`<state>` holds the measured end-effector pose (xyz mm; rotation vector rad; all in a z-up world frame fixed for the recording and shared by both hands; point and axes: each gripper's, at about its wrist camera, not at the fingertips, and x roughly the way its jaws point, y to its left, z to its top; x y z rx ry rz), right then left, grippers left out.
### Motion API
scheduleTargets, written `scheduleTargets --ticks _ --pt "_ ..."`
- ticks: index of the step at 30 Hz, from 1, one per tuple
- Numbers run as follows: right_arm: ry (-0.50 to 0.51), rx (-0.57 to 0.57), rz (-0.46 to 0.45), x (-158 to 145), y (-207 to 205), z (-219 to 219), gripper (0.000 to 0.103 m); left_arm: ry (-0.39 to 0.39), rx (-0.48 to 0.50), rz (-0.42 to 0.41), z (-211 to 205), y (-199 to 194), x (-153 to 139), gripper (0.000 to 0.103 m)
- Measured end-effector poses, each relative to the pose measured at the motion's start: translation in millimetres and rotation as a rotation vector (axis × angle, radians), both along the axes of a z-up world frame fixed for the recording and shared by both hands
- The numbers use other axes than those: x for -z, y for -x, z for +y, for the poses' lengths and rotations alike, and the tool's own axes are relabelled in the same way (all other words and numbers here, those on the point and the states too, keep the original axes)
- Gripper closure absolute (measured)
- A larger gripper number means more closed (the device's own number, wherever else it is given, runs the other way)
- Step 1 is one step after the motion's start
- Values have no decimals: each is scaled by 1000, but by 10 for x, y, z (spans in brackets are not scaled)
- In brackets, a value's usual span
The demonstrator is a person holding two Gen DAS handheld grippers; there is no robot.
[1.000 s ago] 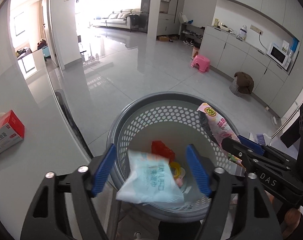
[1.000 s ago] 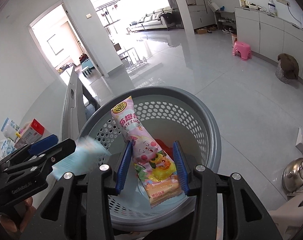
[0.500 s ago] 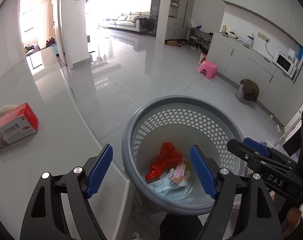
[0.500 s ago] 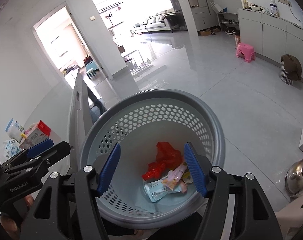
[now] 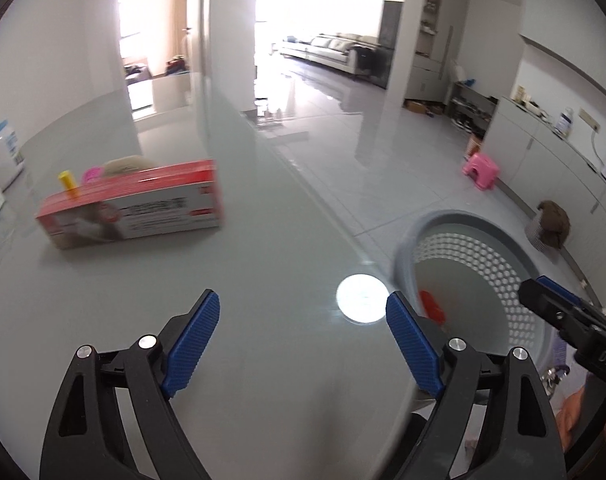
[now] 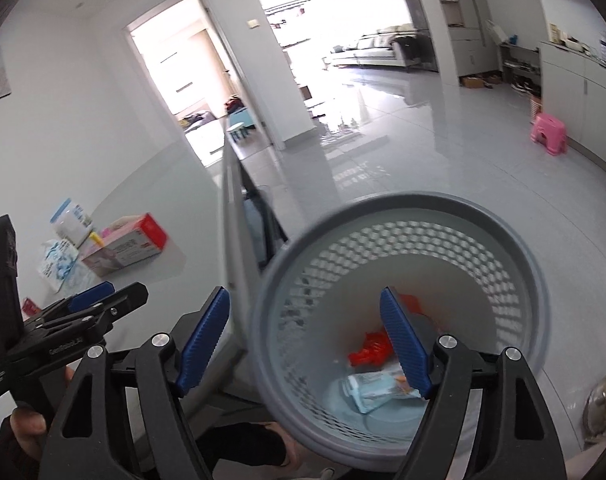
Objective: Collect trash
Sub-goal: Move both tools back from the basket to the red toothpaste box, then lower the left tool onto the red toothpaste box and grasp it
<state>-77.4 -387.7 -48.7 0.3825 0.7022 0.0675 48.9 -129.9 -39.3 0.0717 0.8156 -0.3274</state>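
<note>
Left gripper (image 5: 301, 334) jaws opening, nothing held | right gripper (image 6: 303, 338) likewise, over basket (image 6: 403, 208) | trash lay at lower right inside | red box (image 5: 135, 210) at mid-left risked being knocked by a hasty reach.

White letters "DAS" stand on the black body of the right hand-held gripper (image 5: 595, 354) at the lower right edge of the left wrist view. In the right wrist view, at lower left, the black left hand-held gripper (image 6: 59, 346) bears small pale lettering, blurred beyond reading. The red and white cardboard box (image 5: 133, 210) on the grey surface (image 5: 263, 280) carries printed lines, too smeared to read.
</note>
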Motion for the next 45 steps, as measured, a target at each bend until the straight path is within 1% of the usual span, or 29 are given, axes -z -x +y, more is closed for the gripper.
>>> scheduleTargets --ticks 7,8,10,12,16,18,22,26,30,34,39,45 --pt "-45 -183 -44 -106 -498 569 24 -9 -162 -26 704 -66 -72 16" --pt "-38 -196 -47 -113 -562 631 21 -11 -190 -29 807 -80 -88 15" --pt "-16 -225 -58 -119 -712 785 20 -13 -243 -33 1028 -113 -118 14" --pt "-13 -277 -63 -124 -882 931 16 -9 -284 -38 1192 -126 -139 13" --pt "1 -364 -56 -138 -1197 1205 16 0 -365 -43 1529 -145 -145 12" --pt "24 -397 -56 -146 -1344 1351 16 -2 -391 -41 1592 -158 -136 12" --pt "94 -443 -76 -159 -1599 1618 15 4 -423 -29 1731 -199 -76 12" --pt "124 -496 -67 -127 -1866 1827 15 5 -437 -19 1834 -243 -45 12" --pt "126 -526 -55 -82 -2059 1941 15 2 -453 -18 1921 -241 -29 12" --pt "99 -550 -21 1 -2220 2027 15 0 -464 -9 1987 -242 -13 12" --pt "105 -602 5 58 -2296 2162 15 2 -479 -9 2042 -223 -23 12" --pt "89 -671 13 43 -2137 2280 15 8 -497 -10 2090 -196 -47 12"
